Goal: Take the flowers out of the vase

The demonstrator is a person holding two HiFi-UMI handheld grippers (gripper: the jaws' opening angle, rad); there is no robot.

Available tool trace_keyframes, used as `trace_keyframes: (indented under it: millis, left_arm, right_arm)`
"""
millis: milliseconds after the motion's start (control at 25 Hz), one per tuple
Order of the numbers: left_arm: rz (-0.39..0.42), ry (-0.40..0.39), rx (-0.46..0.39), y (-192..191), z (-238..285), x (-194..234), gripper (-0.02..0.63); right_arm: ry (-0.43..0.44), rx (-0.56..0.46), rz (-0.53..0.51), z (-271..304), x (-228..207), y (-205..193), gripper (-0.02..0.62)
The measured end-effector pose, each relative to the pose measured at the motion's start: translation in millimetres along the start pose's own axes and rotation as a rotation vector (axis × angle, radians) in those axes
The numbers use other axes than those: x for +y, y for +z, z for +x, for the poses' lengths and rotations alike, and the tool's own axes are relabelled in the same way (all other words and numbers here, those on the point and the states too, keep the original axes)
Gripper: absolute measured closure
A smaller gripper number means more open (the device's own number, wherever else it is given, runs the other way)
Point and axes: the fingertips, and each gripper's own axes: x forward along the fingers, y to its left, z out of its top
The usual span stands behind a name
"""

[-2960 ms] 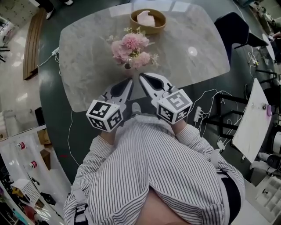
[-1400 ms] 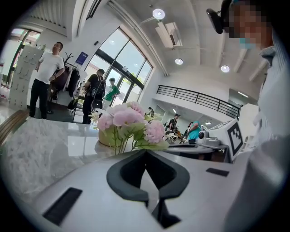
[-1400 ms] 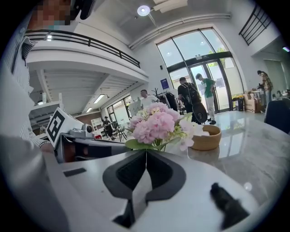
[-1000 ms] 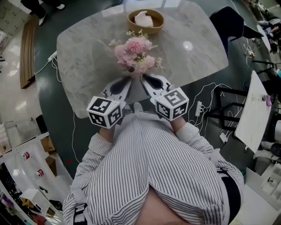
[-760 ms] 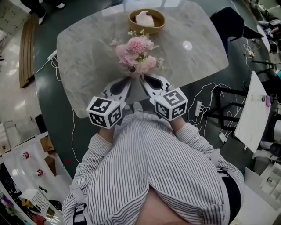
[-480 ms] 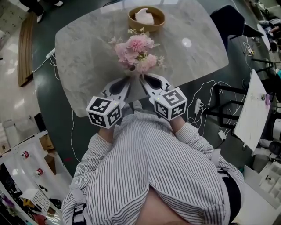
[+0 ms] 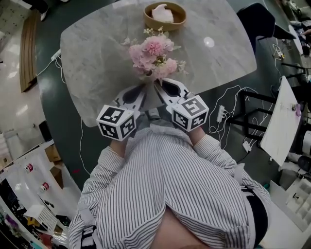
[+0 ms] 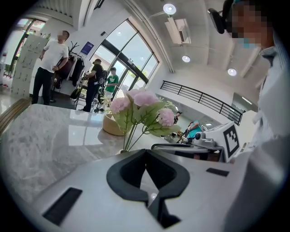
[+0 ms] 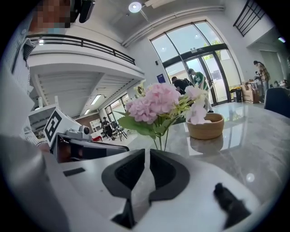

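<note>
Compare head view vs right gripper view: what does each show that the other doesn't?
Head view only: the striped shirt, a power strip on the floor, the marble table in full outline. Right gripper view only: glass doors, a balcony railing, people by the doors. Both: pink flowers, wooden bowl, the table, shut right tongs.

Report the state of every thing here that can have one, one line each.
Flowers: upright, stems in the vase, not gripped.
Vase: standing on the table, mostly hidden under the blooms.
Left gripper: shut, empty, just short of the flowers.
Right gripper: shut, empty, beside the left one.
Wooden bowl: upright near the table's far edge, holding a pale pink lump.
</note>
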Motion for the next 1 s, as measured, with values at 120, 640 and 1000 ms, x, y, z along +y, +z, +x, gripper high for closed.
trace_keyframes:
  millis: [120,640,1000]
  left_arm:
    - [0.000,-0.001,0.005,-1,2,4,0.595]
    - [-0.026,-0.008,0.033,-12,11,13,0.595]
    - [-0.027,-0.014,0.048,-11,14,21,0.595]
  right_arm:
    - [-0.019,-0.007,0.007,4,-5,-1,0.477]
    - [-0.074,-0.065,0.022,27,-24,3,0.396]
    - [-0.098,-0.061,0.020,43,-35,2,0.390]
